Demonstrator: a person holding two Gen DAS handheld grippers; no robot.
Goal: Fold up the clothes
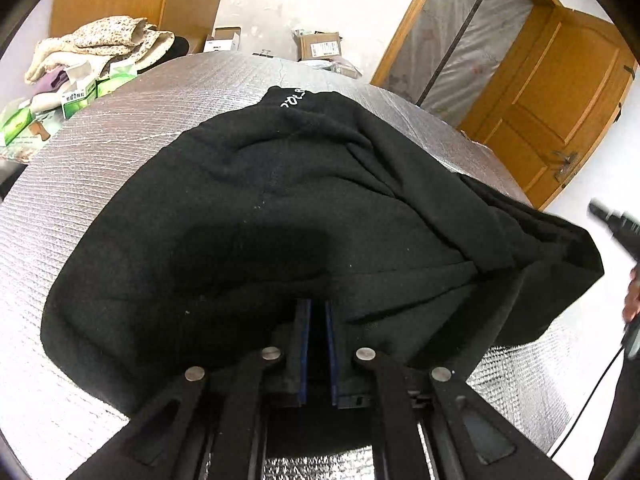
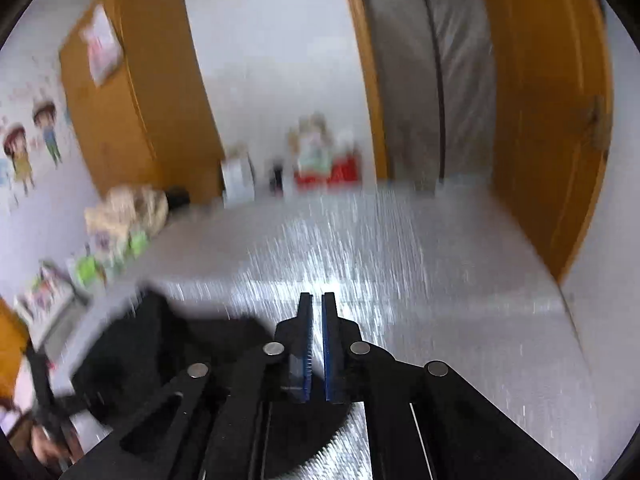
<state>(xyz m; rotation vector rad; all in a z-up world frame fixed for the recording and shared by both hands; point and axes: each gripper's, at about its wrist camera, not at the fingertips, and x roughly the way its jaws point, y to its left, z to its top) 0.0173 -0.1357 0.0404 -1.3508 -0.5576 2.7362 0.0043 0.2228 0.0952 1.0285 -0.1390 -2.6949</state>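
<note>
- The black garment [image 1: 256, 216] lies spread and creased on the foil-covered table [image 1: 120, 128], its right side overhanging the edge.
- The left gripper [image 1: 318, 312] has its jaws clenched on the near hem; a clean fold needs that hem carried level and taut.
- The blurred right-wrist view alone shows the right gripper [image 2: 317, 304], jaws nearly closed on nothing, above bare foil.
</note>
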